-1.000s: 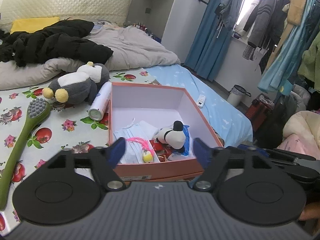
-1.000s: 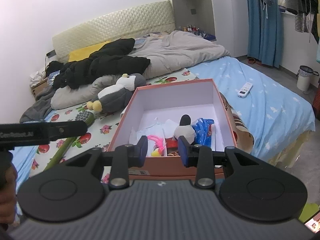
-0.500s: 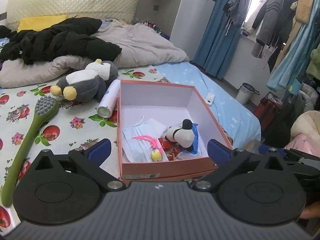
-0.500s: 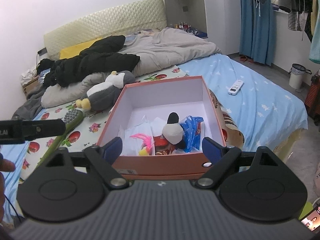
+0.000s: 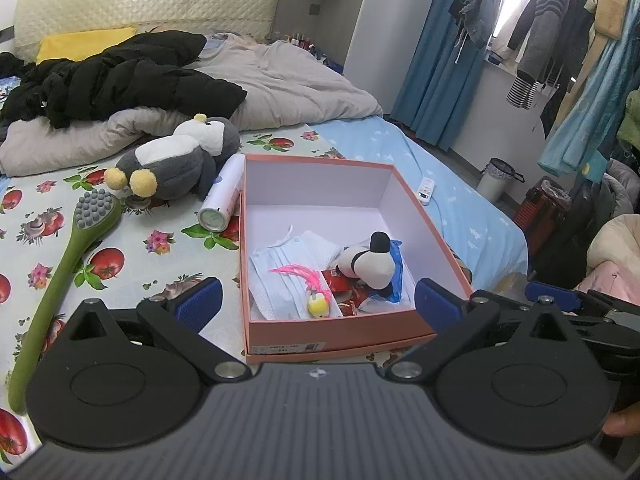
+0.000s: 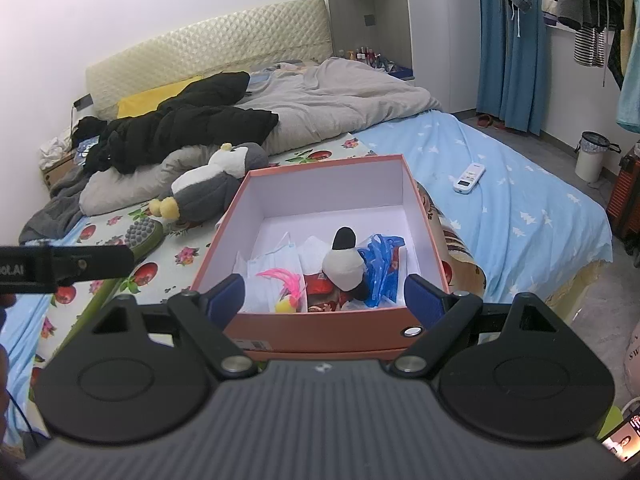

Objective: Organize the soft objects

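Both of your grippers hang over the near edge of the orange box [image 5: 344,332], and neither has hold of anything. Your left gripper [image 5: 318,306] stands spread wide, its blue pads [image 5: 198,304] either side of the box's near end without touching it. Your right gripper [image 6: 326,294] is also spread wide, nothing between its fingers.

Inside the box you have a small black-and-white plush [image 5: 370,262] lying against a blue plastic bag [image 6: 380,266], with light blue face masks [image 5: 280,276] and a pink feathered toy [image 5: 310,284] beside it at the near end.

Outside the box, the large grey-and-white penguin plush [image 5: 180,160] lies on the fruit-print sheet [image 5: 160,256] to its far left. A white spray can [image 5: 224,196] rests between the penguin and the box wall, and a green long-handled brush [image 5: 68,256] lies further left. A white remote [image 6: 469,177] sits on the blue sheet [image 6: 520,208], well apart.
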Demonstrator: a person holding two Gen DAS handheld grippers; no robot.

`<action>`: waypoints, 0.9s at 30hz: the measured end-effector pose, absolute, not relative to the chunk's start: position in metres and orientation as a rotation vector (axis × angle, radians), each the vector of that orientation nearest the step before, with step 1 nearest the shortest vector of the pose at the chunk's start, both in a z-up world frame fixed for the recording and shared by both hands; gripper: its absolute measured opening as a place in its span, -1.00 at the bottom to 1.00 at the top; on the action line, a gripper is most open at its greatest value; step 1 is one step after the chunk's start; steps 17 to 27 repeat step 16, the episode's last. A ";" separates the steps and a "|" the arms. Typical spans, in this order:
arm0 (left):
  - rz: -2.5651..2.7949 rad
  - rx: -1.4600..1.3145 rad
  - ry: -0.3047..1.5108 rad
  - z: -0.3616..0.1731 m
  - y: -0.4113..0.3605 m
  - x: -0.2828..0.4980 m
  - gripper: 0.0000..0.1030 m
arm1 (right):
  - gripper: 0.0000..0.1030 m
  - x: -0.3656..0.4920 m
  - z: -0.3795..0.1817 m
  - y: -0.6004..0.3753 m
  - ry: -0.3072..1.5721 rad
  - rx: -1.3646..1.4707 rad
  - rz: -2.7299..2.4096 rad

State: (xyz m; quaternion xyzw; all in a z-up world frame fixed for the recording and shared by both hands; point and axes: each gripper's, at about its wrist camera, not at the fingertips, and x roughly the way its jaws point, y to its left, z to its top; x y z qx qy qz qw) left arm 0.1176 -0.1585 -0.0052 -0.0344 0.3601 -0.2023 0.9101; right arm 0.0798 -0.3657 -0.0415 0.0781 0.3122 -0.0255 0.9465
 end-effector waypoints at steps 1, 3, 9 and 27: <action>-0.417 -0.071 0.742 -0.005 -0.159 0.118 1.00 | 0.72 0.080 -0.041 -0.366 0.636 0.158 -0.051; -0.415 -0.069 0.741 -0.005 -0.159 0.117 1.00 | 0.72 0.080 -0.042 -0.365 0.634 0.156 -0.054; -0.416 -0.070 0.745 -0.005 -0.159 0.118 1.00 | 0.72 0.081 -0.041 -0.364 0.633 0.149 -0.054; -0.417 -0.075 0.742 -0.006 -0.157 0.119 1.00 | 0.72 0.080 -0.041 -0.363 0.631 0.145 -0.046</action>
